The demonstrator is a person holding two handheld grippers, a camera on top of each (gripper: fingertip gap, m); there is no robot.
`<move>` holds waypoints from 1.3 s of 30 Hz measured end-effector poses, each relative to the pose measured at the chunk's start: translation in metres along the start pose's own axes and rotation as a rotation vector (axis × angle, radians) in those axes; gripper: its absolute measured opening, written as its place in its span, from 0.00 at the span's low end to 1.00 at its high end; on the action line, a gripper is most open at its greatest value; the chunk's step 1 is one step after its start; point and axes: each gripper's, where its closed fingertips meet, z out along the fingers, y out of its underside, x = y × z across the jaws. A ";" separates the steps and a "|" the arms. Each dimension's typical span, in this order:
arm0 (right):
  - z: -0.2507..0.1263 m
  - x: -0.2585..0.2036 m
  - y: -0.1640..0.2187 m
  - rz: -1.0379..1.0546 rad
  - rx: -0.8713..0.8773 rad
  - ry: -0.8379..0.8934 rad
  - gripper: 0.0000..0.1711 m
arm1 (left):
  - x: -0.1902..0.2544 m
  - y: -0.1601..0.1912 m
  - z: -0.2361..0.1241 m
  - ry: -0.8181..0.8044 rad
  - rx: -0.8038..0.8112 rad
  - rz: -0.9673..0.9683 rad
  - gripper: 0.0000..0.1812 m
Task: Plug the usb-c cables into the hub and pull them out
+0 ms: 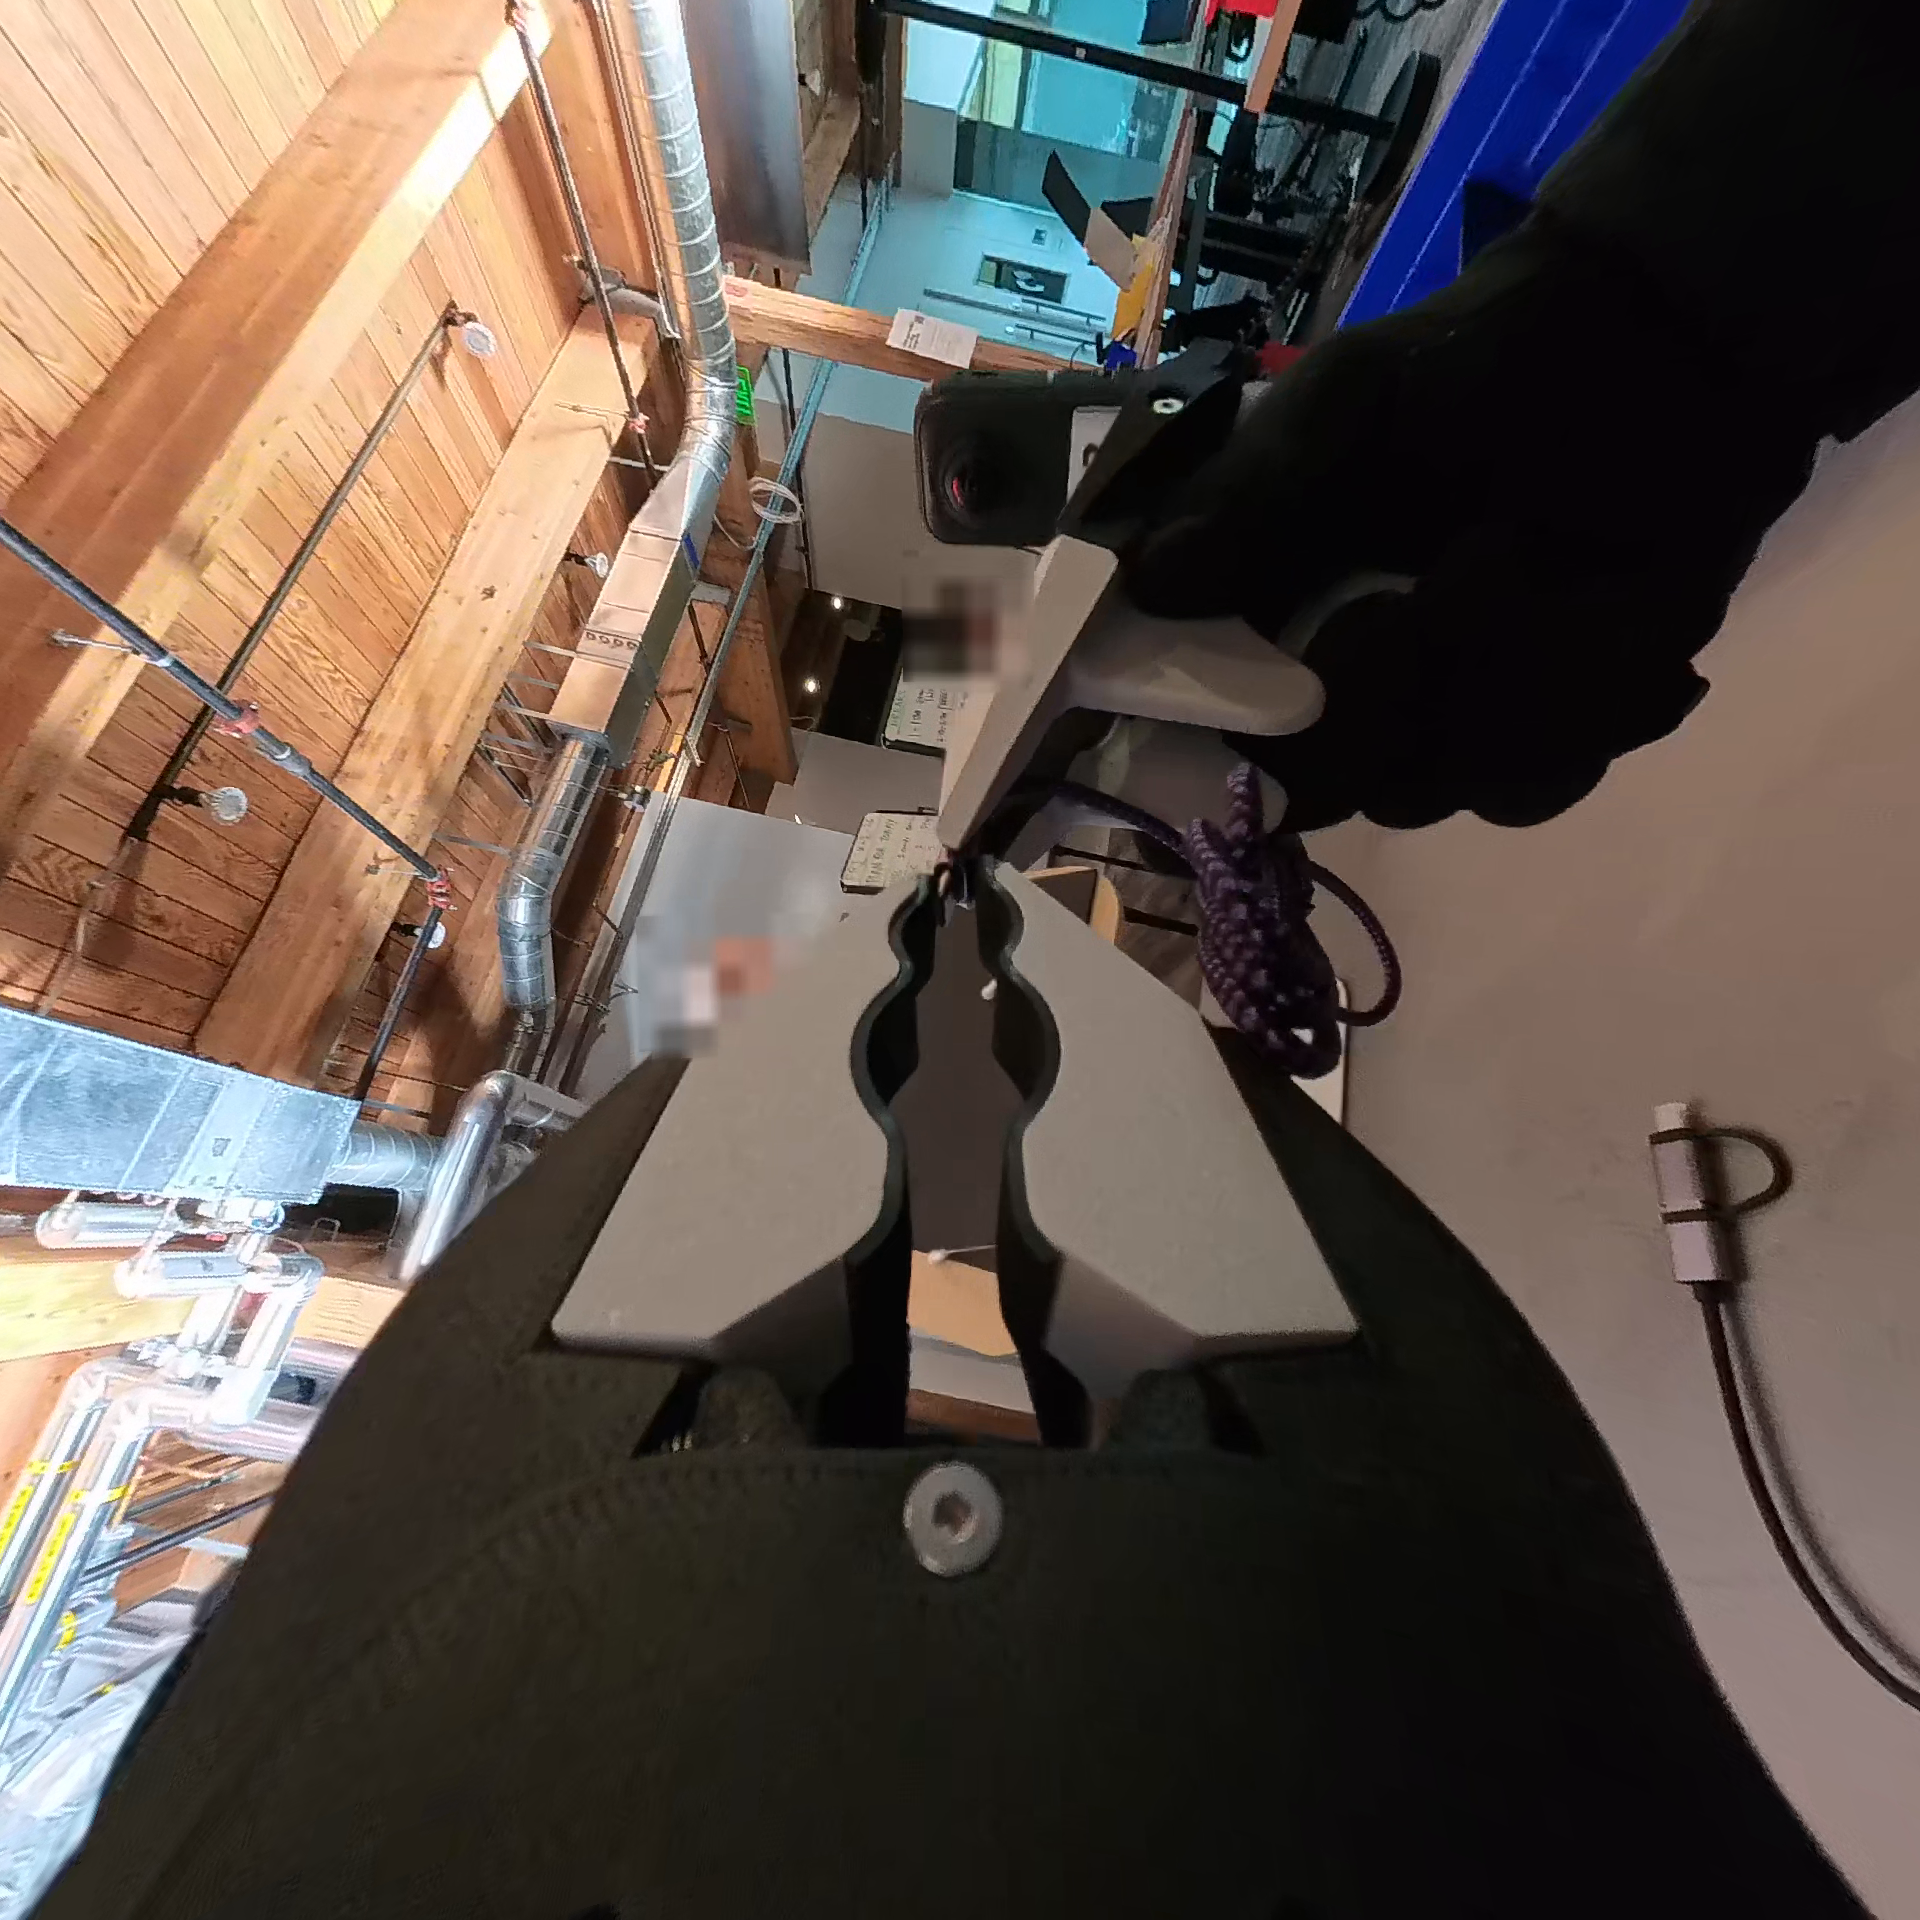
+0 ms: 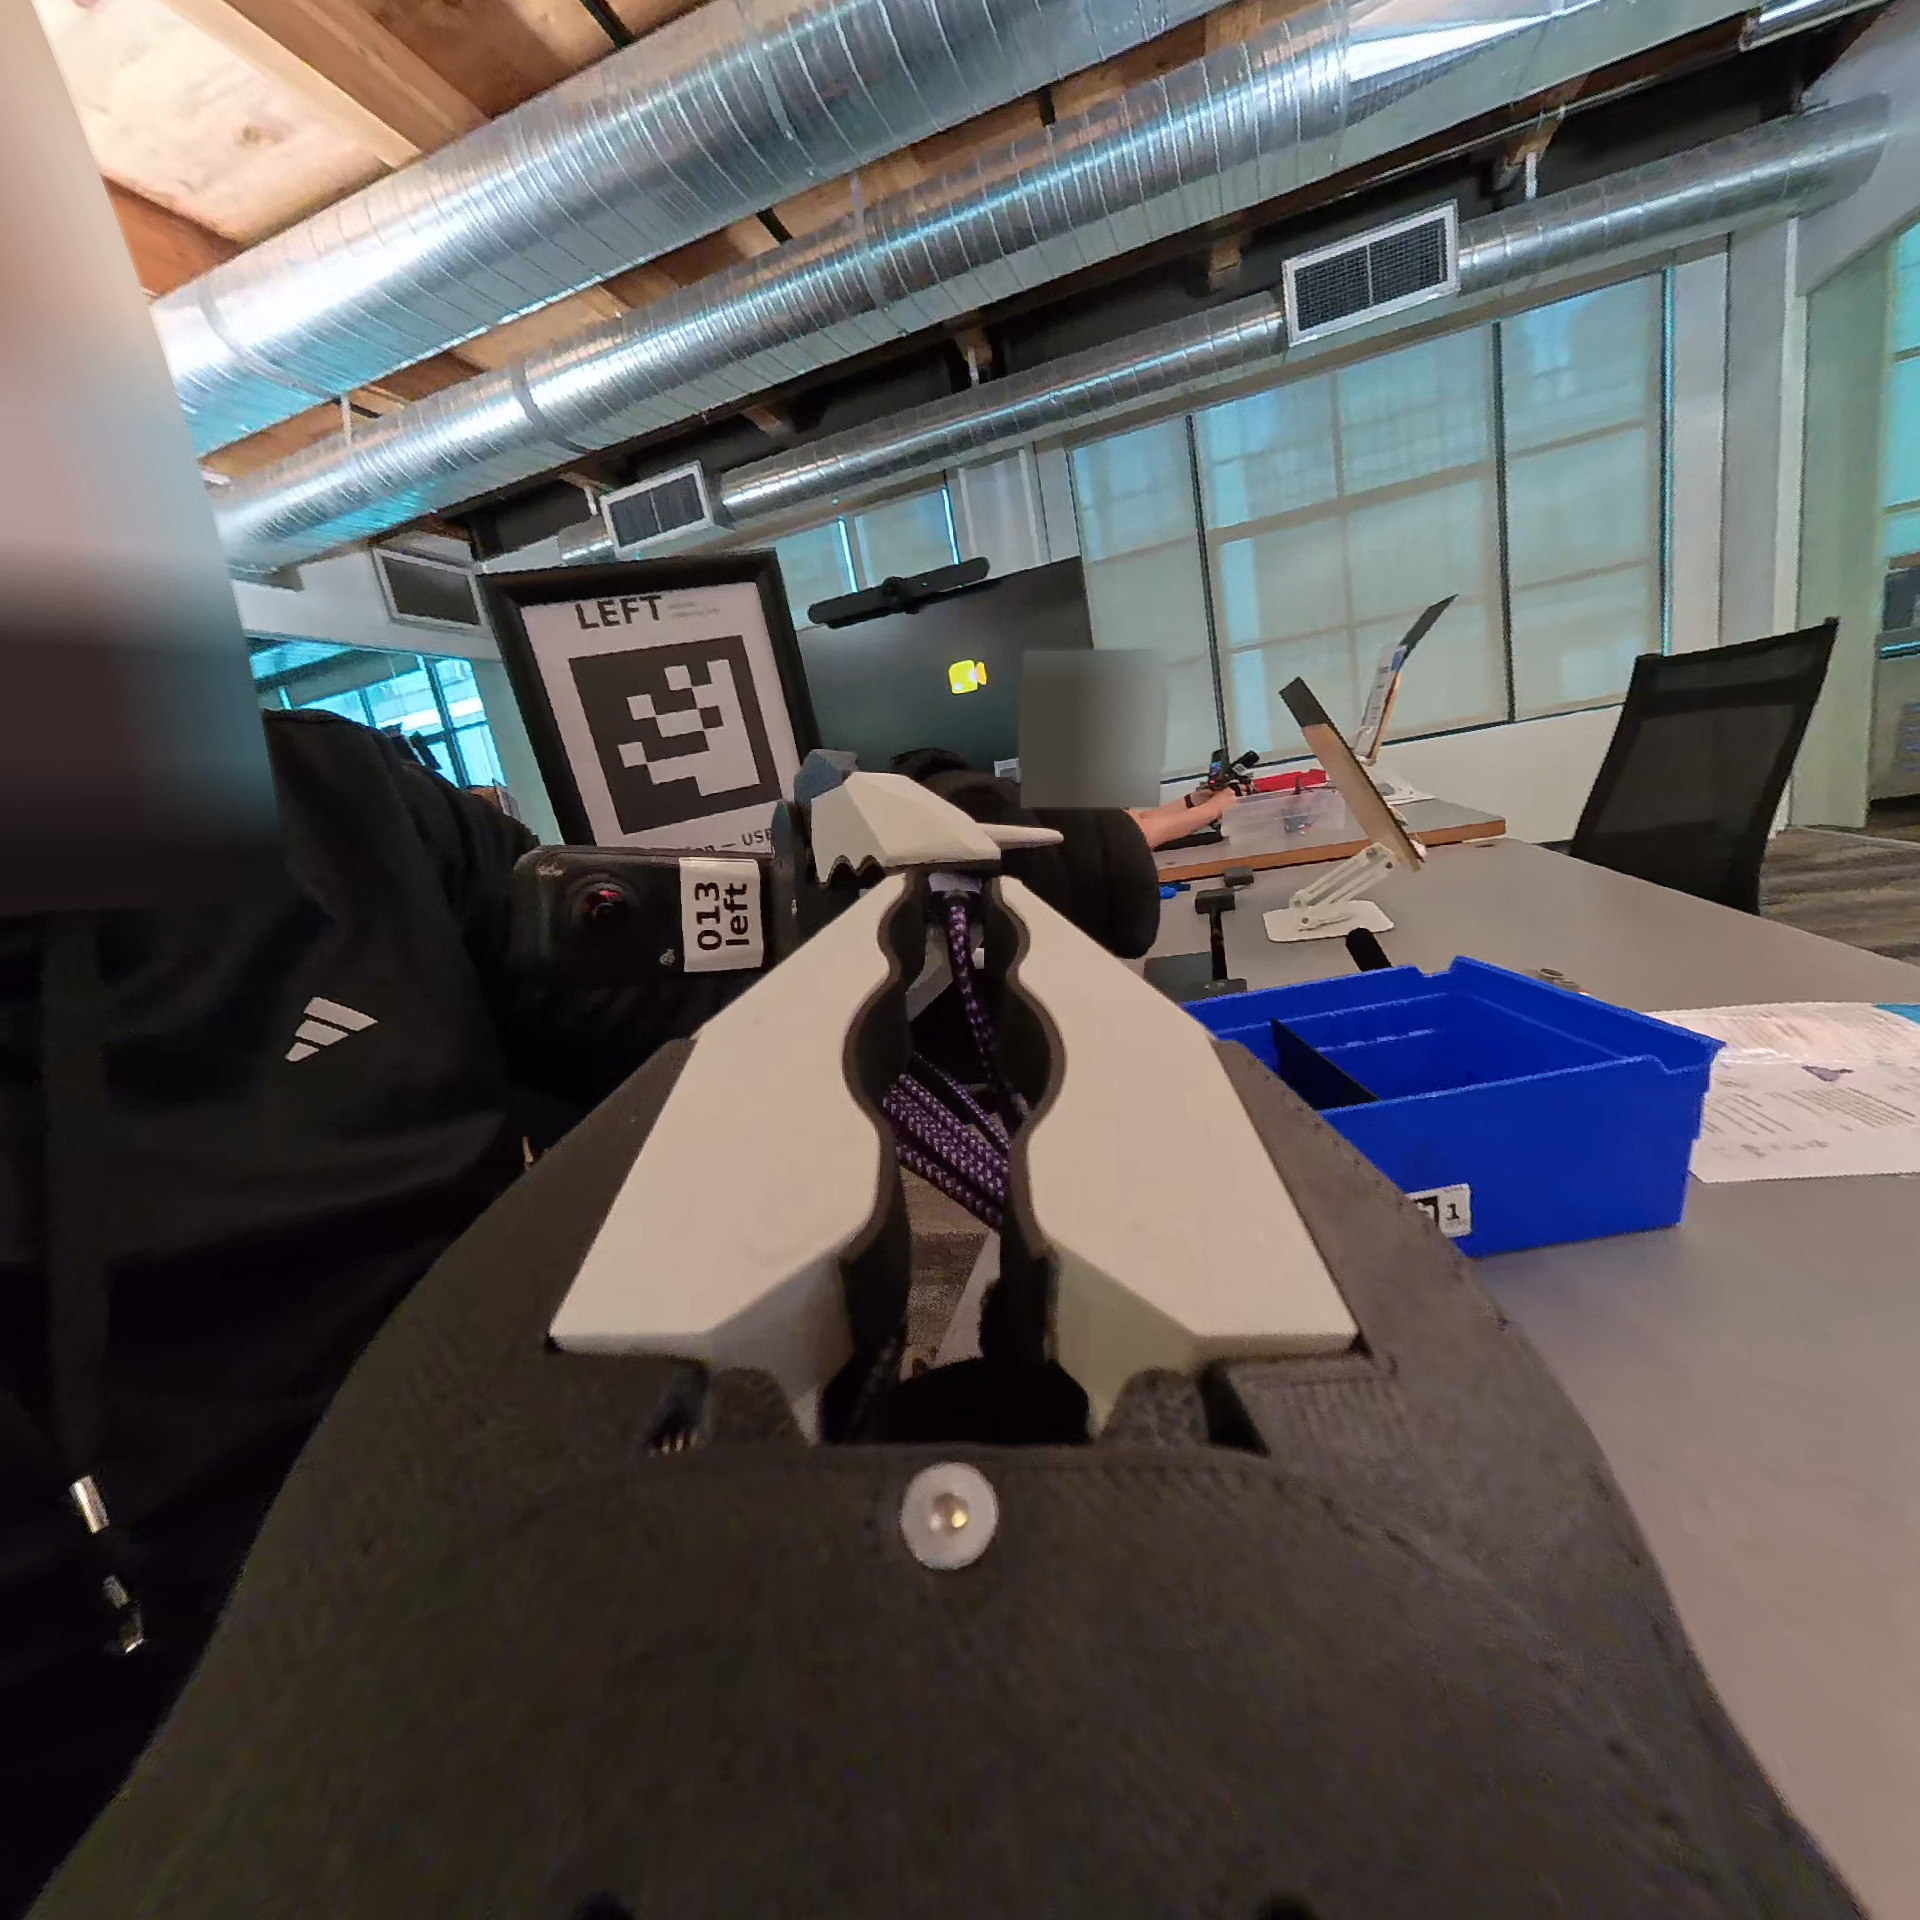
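Observation:
My right gripper [image 2: 951, 883] is shut on the pale plug of a purple braided cable [image 2: 964, 961]. The cable hangs down between its fingers into a coil [image 2: 940, 1132]. My left gripper [image 1: 954, 885] is shut tip to tip against the right gripper's finger [image 1: 1039, 665], pinching a small dark piece there. I cannot tell what that piece is. The purple coil [image 1: 1257, 935] hangs just beyond the tips. The left gripper's pale finger [image 2: 904, 826] shows in the right wrist view, touching my right fingertips. A grey cable with a metal plug [image 1: 1688, 1205] lies on the grey table [image 1: 1558, 987]. No hub shows clearly.
A blue divided bin [image 2: 1455, 1101] stands on the table to the right of my right gripper, with papers [image 2: 1829, 1091] beyond it. A black-sleeved arm [image 1: 1558, 468] holds the right gripper. A marker board [image 2: 665, 717], a phone stand [image 2: 1340, 883] and an office chair [image 2: 1704, 769] stand farther back. The grippers are tip to tip, or close to it.

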 end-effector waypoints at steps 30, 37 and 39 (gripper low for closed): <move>-0.090 0.043 0.007 -0.076 -0.110 0.330 0.04 | 0.103 0.074 -0.024 0.644 -0.277 -0.441 0.20; -0.075 0.047 0.029 -0.093 -0.243 0.343 0.03 | 0.054 0.041 0.012 0.414 -0.183 -0.431 0.26; -0.070 0.045 0.030 -0.093 -0.248 0.329 0.03 | 0.062 0.034 0.019 0.440 -0.193 -0.402 0.28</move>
